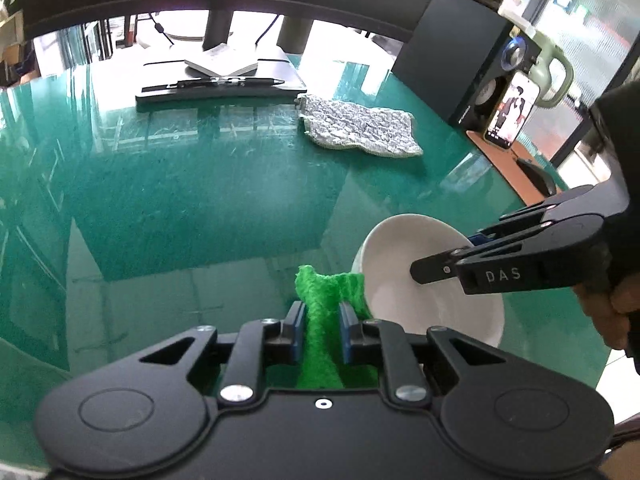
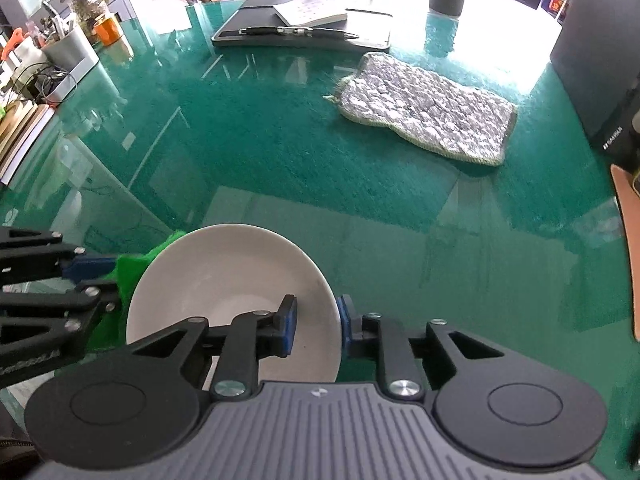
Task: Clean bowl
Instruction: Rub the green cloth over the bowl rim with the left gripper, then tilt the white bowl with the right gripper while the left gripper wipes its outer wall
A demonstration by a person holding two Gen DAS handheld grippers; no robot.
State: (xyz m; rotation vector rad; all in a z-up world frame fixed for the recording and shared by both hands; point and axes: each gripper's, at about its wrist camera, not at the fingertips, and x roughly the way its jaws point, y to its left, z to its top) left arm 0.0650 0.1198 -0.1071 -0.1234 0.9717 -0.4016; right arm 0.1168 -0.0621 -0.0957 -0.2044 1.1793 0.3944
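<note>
Left gripper (image 1: 322, 330): clamped on cloth (image 1: 320, 344) | Right gripper (image 2: 316, 326): pinching rim of bowl (image 2: 224, 280), lifted and tilted above table (image 2: 280, 152) | Cloth touches bowl's outer wall | Risk: wiping pressure levers rim from single-point pinch; bowl drops.

My two wrist cameras look forward and down along my fingers, close above the green table (image 1: 180, 200). Both see the bowl (image 2: 232, 280) and grey cloth (image 1: 360, 128).

On my right claw (image 1: 436, 268), at the right of the left wrist view, I read "DAS" in pale letters on the near finger. The small vertical print on the black speaker (image 2: 600, 60), at right, is too blurred to read.
</note>
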